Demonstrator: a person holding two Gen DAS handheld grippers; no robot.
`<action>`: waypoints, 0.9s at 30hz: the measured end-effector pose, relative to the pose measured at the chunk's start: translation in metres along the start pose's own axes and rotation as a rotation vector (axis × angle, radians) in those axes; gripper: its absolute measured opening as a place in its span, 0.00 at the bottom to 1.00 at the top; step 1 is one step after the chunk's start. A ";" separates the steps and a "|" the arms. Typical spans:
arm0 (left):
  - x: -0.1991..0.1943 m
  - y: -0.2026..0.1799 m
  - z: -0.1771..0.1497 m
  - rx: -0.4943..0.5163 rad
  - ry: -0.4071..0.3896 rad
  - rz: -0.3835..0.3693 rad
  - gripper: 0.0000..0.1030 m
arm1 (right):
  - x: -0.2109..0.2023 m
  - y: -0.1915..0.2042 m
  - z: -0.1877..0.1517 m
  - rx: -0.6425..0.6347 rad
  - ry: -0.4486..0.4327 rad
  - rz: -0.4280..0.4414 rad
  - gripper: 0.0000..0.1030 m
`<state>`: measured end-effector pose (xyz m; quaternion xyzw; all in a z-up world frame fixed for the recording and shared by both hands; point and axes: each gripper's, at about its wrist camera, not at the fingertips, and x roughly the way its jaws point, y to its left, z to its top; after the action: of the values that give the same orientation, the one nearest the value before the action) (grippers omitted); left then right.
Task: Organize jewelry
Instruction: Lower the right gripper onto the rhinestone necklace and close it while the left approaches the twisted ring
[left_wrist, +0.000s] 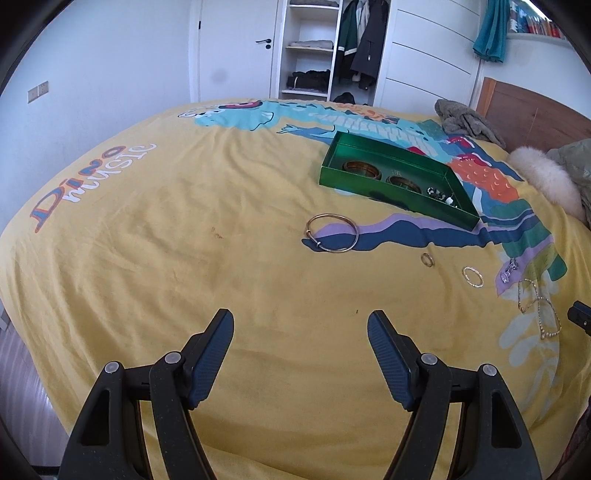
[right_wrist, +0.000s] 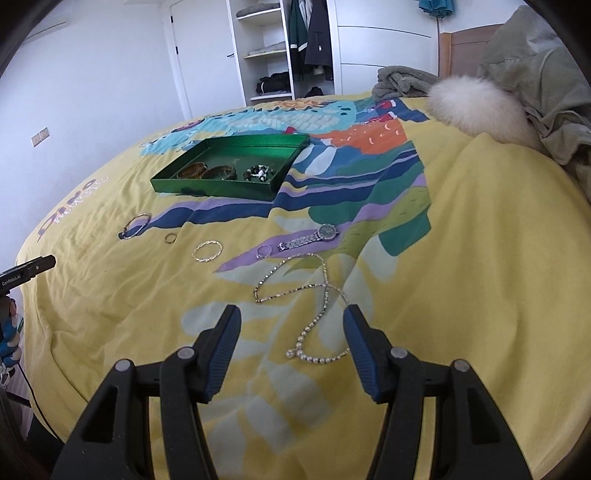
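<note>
A green open box (left_wrist: 399, 195) (right_wrist: 207, 186) lies on the yellow bedspread and holds two brown bangles (left_wrist: 362, 170) (right_wrist: 207, 171) and a beaded bracelet (left_wrist: 441, 195) (right_wrist: 260, 172). Loose on the spread are a thin gold bangle (left_wrist: 331, 233) (right_wrist: 137, 225), a small ring (left_wrist: 427, 259) (right_wrist: 170, 238), a twisted ring-bracelet (left_wrist: 472, 277) (right_wrist: 207, 251), another ring (right_wrist: 263, 252), a silver watch (right_wrist: 310, 237) and a pearl-and-chain necklace (right_wrist: 314, 314) (left_wrist: 537, 308). My left gripper (left_wrist: 300, 354) is open and empty, well short of the gold bangle. My right gripper (right_wrist: 291, 350) is open over the necklace's near end.
A white fur-trimmed coat (right_wrist: 517, 92) (left_wrist: 546, 177) and a grey garment (left_wrist: 465, 120) (right_wrist: 402, 83) lie at the head of the bed. An open wardrobe (left_wrist: 325, 48) stands behind. The left gripper's tip shows at the left edge of the right wrist view (right_wrist: 27, 271).
</note>
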<state>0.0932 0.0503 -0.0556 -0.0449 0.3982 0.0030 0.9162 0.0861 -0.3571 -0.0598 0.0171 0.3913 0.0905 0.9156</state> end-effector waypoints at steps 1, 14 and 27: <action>0.003 0.000 0.000 0.002 0.005 0.000 0.72 | 0.005 0.001 0.002 -0.010 0.009 0.002 0.54; 0.029 -0.035 0.006 0.070 0.036 -0.054 0.72 | 0.058 -0.007 0.013 -0.119 0.125 0.021 0.54; 0.041 -0.073 0.003 0.133 0.062 -0.107 0.69 | 0.079 -0.018 0.016 -0.145 0.146 0.024 0.43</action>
<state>0.1270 -0.0237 -0.0776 -0.0051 0.4229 -0.0740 0.9031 0.1540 -0.3602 -0.1067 -0.0513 0.4490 0.1307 0.8824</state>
